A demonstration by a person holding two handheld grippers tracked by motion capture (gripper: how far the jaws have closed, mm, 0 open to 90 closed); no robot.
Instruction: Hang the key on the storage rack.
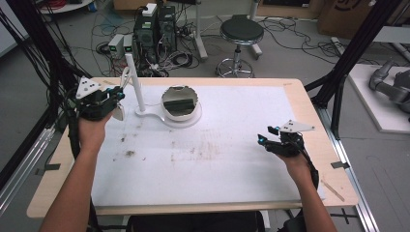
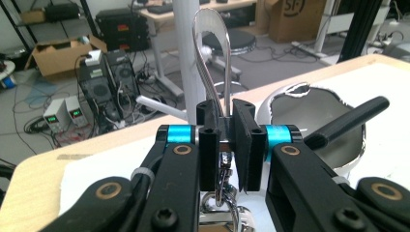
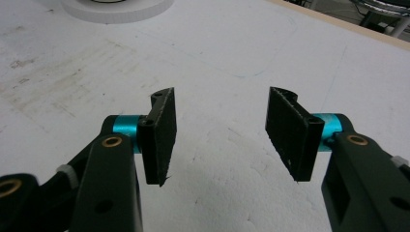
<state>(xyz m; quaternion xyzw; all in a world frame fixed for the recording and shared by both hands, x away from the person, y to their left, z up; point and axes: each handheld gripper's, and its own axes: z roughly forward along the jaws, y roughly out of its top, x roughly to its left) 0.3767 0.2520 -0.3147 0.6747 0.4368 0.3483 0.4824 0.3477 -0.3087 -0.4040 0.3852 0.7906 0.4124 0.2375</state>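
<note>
White foam board (image 1: pixel 217 159) covers the table; a metal loop (image 2: pixel 211 58) is clamped upright by the left gripper (image 2: pixel 226 145), seemingly for hanging on the stand (image 1: pixel 135 82), while the right gripper (image 3: pixel 220 135) is held wide open, empty.

On the desk (image 1: pixel 314 145) a sheet (image 1: pixel 232 154) covers most of the top. Toward the far edge, left of centre, a bowl (image 1: pixel 180 102) sits on a base (image 1: pixel 186 119), with an upright post (image 1: pixel 135 82) just left of it. Beyond the far edge stand a stool (image 1: pixel 240 34) and computer towers (image 1: pixel 154 29) on the floor.
</note>
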